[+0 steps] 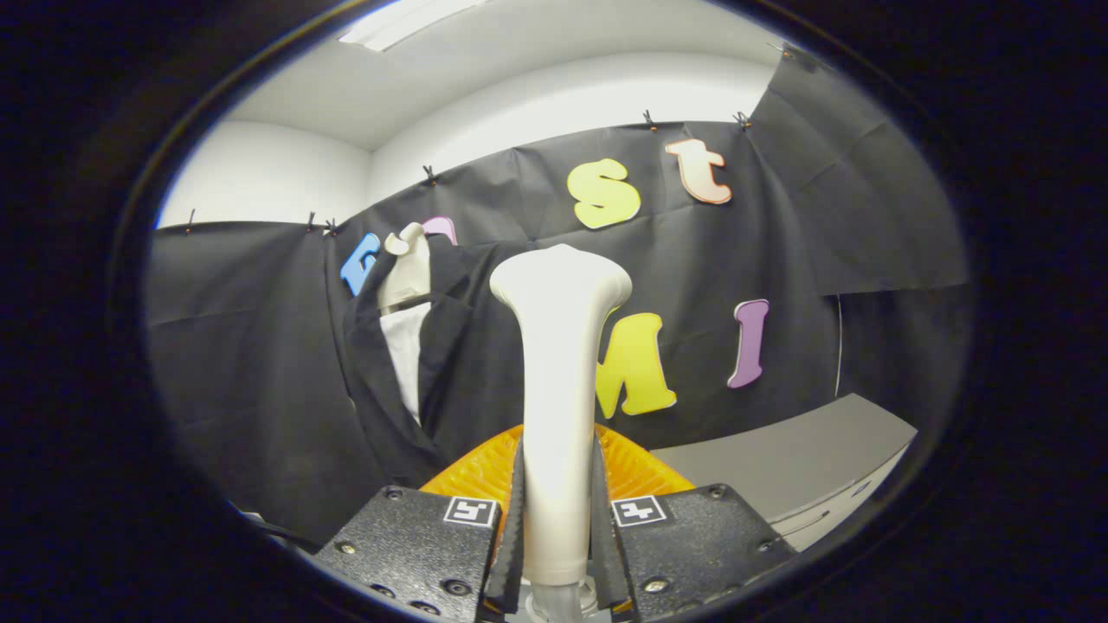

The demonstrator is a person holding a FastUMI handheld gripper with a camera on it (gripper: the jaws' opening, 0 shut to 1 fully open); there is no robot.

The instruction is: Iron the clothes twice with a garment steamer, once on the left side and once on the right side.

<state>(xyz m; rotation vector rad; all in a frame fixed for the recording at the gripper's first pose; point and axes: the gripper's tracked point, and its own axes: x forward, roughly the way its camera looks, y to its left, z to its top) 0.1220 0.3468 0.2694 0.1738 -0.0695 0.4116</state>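
A cream-white garment steamer [558, 372] stands upright between my fingers, its wide head at the top. My gripper [558, 519] is shut on the steamer's handle, both fingers pressing its sides. Beyond the fingers and to the left hangs a black jacket [459, 363] with a white shirt front [405, 355] on a pale mannequin neck [409, 268]. The steamer head is apart from the jacket, to the right of it.
An orange ribbed object [636, 467] lies just behind the steamer's handle. A grey table [805, 467] runs off to the right. The black cloth wall hangs behind everything, with a white wall and ceiling above.
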